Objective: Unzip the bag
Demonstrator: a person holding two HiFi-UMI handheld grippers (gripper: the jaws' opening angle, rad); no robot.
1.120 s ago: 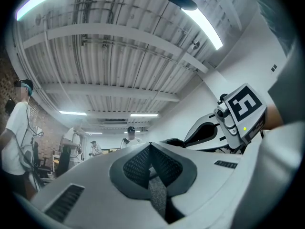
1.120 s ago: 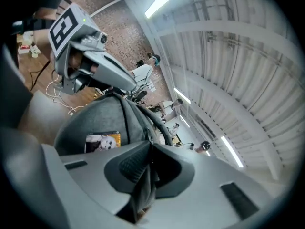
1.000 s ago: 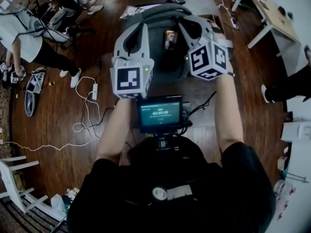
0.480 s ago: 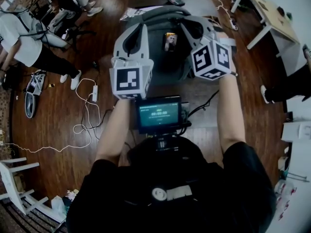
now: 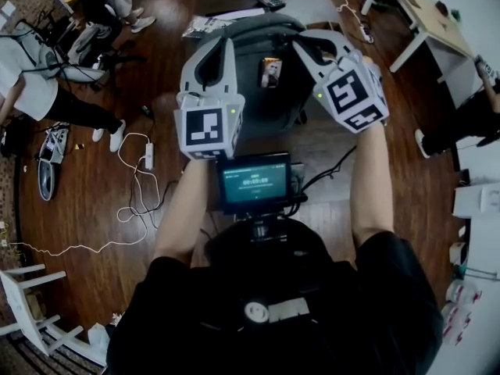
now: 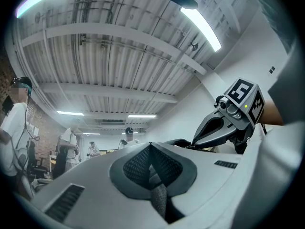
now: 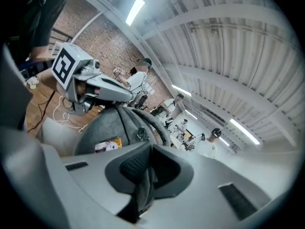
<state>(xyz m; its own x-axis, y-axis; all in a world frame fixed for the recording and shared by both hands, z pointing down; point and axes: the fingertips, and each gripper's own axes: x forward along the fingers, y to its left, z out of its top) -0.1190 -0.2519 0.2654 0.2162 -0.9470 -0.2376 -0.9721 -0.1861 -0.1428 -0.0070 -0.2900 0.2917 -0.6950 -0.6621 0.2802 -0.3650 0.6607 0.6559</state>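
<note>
A grey backpack (image 5: 269, 104) stands upright on the table, with a small picture tag (image 5: 270, 71) on its front. My left gripper (image 5: 219, 44) is at the bag's upper left, shut on a grey webbing strip (image 6: 160, 200) that runs between its pads (image 6: 138, 163). At the upper right, my right gripper (image 5: 303, 44) has just been closing, and a dark fabric tab (image 7: 142, 191) is pinched between its pads. In the right gripper view, the bag's rounded top (image 7: 110, 127), its handle and the left gripper (image 7: 93, 87) all show.
A small monitor (image 5: 256, 182) is mounted in front of my chest. People (image 5: 47, 76) stand at the left on the wooden floor, near loose white cables (image 5: 141, 170). A white table (image 5: 426, 18) is at the upper right and a white chair (image 5: 31, 307) at the lower left.
My right gripper has shifted a little right and up and has rolled, its marker cube now tilted. The left gripper has stayed in place.
</note>
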